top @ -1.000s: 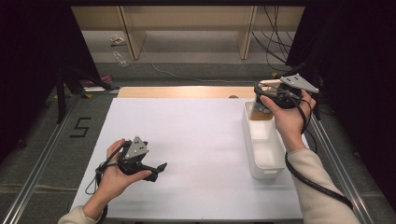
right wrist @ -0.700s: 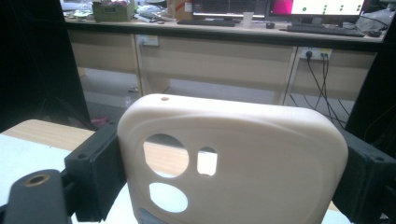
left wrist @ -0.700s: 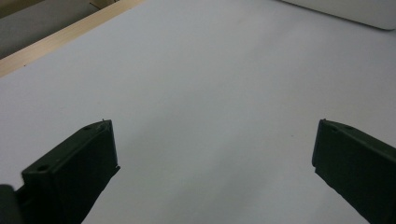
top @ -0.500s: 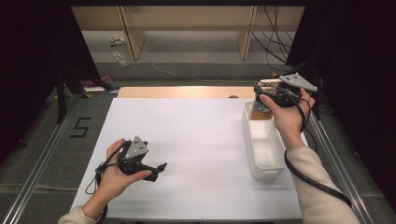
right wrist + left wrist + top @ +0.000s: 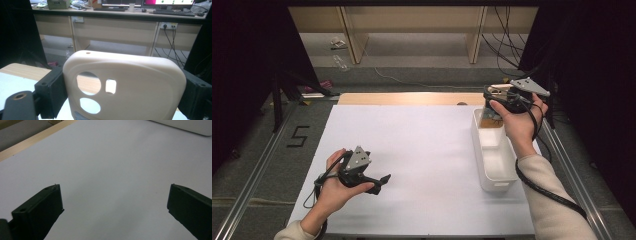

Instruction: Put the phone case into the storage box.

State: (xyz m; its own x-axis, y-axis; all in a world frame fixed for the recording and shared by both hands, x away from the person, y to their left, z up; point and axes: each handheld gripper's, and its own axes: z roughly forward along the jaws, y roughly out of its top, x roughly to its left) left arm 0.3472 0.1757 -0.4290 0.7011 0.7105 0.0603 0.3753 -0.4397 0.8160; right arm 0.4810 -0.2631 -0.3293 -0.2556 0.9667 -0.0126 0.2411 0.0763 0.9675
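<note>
My right gripper (image 5: 493,95) is held up above the far end of a white bin (image 5: 477,150) at the table's right side. Its jaws are shut on a cream phone case (image 5: 130,82) with camera cut-outs, gripped by its two long sides; the case (image 5: 498,88) shows as a pale strip at the jaws in the high view. My left gripper (image 5: 379,183) rests low over the white mat (image 5: 422,145) at the front left. In the left gripper view the left gripper (image 5: 115,186) stands open with only bare mat between its jaws.
A brownish patch I cannot make out lies in the bin's far end (image 5: 490,120). A wooden strip (image 5: 412,98) borders the mat's far edge. Metal rails (image 5: 572,170) run along both sides, and a "5" mark (image 5: 298,136) sits left of the mat.
</note>
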